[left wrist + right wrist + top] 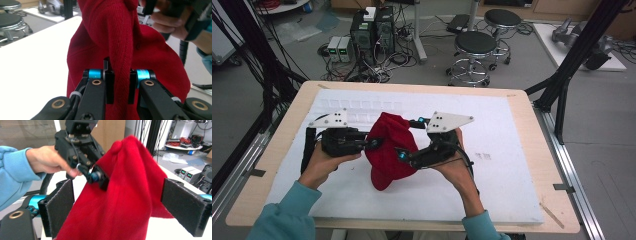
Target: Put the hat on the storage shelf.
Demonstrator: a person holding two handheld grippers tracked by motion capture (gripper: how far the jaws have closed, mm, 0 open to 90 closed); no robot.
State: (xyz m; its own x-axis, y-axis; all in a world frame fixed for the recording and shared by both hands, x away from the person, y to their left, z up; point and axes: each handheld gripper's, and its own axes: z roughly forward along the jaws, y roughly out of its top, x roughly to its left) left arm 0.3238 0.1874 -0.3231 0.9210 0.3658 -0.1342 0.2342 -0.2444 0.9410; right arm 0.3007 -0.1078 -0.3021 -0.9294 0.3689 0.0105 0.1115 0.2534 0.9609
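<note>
Red cloth [120, 50] in left tongs [121, 86]

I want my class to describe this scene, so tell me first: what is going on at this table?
A person holds a gripper in each hand over a white-covered table and works on a red knitted cloth. The left gripper is shut on a fold of the cloth and holds it lifted, its lower end on the table. The right gripper is open, its fingers standing wide on either side of the cloth without pressing on it.
</note>
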